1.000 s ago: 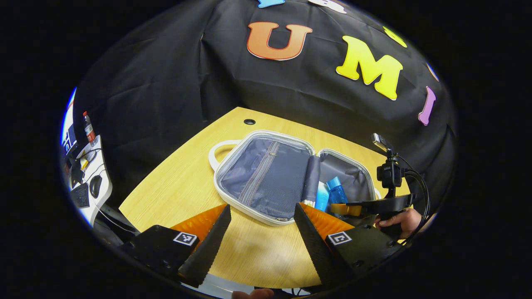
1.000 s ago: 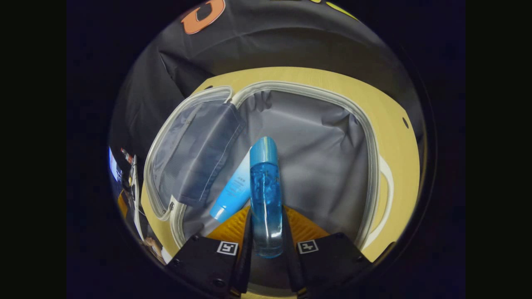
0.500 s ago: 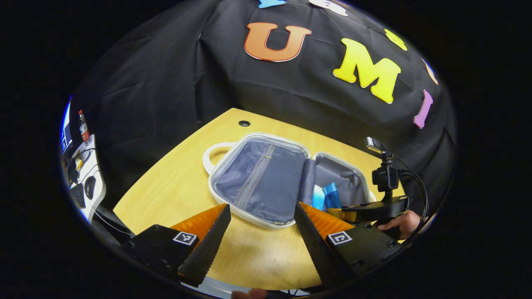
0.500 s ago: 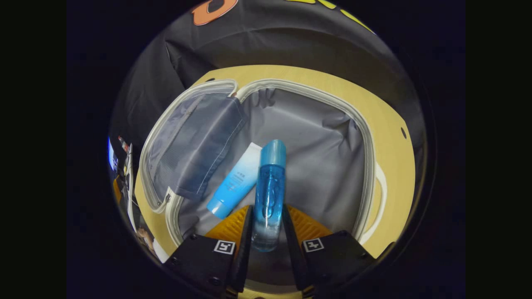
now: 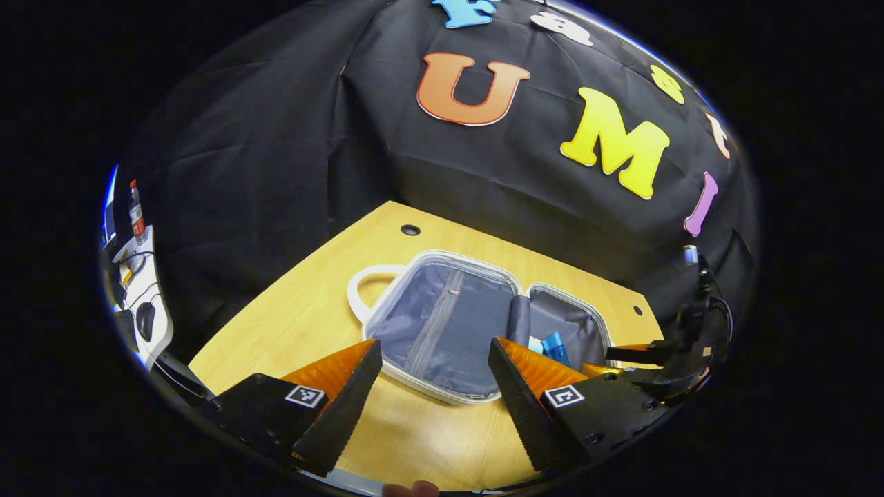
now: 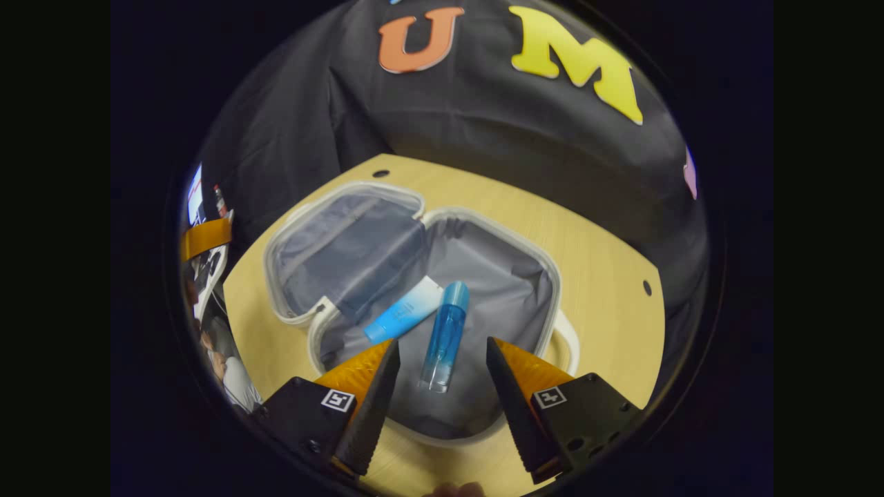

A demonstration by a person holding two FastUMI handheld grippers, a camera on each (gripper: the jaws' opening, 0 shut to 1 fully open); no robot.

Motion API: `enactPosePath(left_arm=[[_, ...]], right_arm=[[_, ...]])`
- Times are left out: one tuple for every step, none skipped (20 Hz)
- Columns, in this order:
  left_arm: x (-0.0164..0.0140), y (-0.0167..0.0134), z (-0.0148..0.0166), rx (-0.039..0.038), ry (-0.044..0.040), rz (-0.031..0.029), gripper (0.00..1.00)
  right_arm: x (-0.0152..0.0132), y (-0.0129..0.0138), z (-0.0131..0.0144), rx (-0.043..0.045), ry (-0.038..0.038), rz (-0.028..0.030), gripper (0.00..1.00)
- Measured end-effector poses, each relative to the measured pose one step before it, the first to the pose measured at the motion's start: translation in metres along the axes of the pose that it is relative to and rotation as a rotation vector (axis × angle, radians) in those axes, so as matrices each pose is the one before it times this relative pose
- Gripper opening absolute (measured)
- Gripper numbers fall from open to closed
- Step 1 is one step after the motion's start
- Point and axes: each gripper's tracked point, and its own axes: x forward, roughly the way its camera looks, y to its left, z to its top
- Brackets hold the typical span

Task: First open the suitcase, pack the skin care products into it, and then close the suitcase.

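closing the suitcase [image 6: 552, 276] comes next: both grippers' fingers, left gripper [image 5: 431, 386] and right gripper [image 6: 442, 386], spread empty; the lid half [image 5: 442, 324] should fold over bottle [image 6: 444, 335] and tube [image 6: 404, 319].

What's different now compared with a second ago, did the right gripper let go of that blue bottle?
Yes. The right gripper opened, released the blue bottle and drew back up; the bottle now lies in the suitcase beside the blue tube. The left gripper stayed open above the table, and the suitcase stayed open.
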Motion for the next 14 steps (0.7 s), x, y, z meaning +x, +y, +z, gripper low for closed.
enactPosePath(left_arm=[[0.00138, 0.00998, 0.00188, -0.00161, -0.00192, 0.00954, 1.00], [0.00241, 0.00882, 0.00188, -0.00422, -0.00232, 0.00488, 0.99], [0.00425, 0.00711, 0.00134, -0.00504, -0.00076, -0.00048, 0.99], [0.00371, 0.00710, 0.00031, -0.00610, 0.00283, -0.00890, 1.00], [0.00457, 0.00598, 0.00004, -0.00638, 0.00541, -0.01251, 1.00], [0.00611, 0.00504, -0.00112, -0.01119, 0.01254, -0.02484, 1.00], [0.00715, 0.00468, -0.00155, -0.01990, 0.01360, -0.02543, 0.99], [0.00965, 0.00656, -0.00082, -0.02794, 0.01529, -0.02300, 1.00], [0.01105, 0.00750, 0.00240, -0.03533, 0.01341, -0.02251, 0.99], [0.00975, 0.00813, 0.00089, -0.03860, 0.01011, -0.02519, 1.00], [0.00868, 0.00826, 0.00411, -0.04324, 0.00631, -0.02432, 1.00], [0.00868, 0.00570, 0.00329, -0.04551, 0.00331, -0.04103, 0.99], [0.01235, 0.00426, 0.00415, -0.05172, 0.00295, -0.04163, 0.99], [0.01062, 0.00718, 0.00320, -0.05917, 0.01452, -0.02176, 0.98]], right_arm=[[-0.01243, -0.00291, 0.00853, -0.02303, -0.04545, -0.00651, 0.77], [-0.01088, -0.00062, 0.00579, -0.01277, -0.03654, -0.00071, 0.77], [-0.01139, 0.00112, 0.00530, 0.00008, -0.03079, 0.00745, 0.79], [-0.01025, 0.00181, 0.00238, 0.00330, -0.02103, 0.01220, 0.79], [-0.01066, 0.00062, 0.00159, 0.00906, -0.01265, 0.00855, 0.77], [-0.00761, -0.00277, 0.00066, 0.00881, -0.00693, 0.00162, 0.79], [-0.00727, -0.00225, -0.00088, 0.00958, -0.00200, 0.00012, 0.79], [-0.00494, -0.00115, -0.00248, 0.00612, 0.00376, 0.00209, 0.79], [-0.00547, -0.00237, -0.00229, 0.00340, 0.00457, 0.00003, 0.79], [-0.00404, -0.00417, -0.00067, -0.00289, 0.00143, -0.00741, 0.79], [-0.00243, -0.00446, 0.00083, -0.00836, -0.00395, -0.00679, 0.79], [-0.00236, -0.00387, -0.00051, -0.00382, -0.00139, -0.00985, 0.78], [-0.00361, -0.00388, 0.00116, 0.00667, -0.00328, -0.00948, 0.78], [-0.00375, -0.00385, 0.00075, 0.00684, 0.00038, -0.01526, 0.79]])
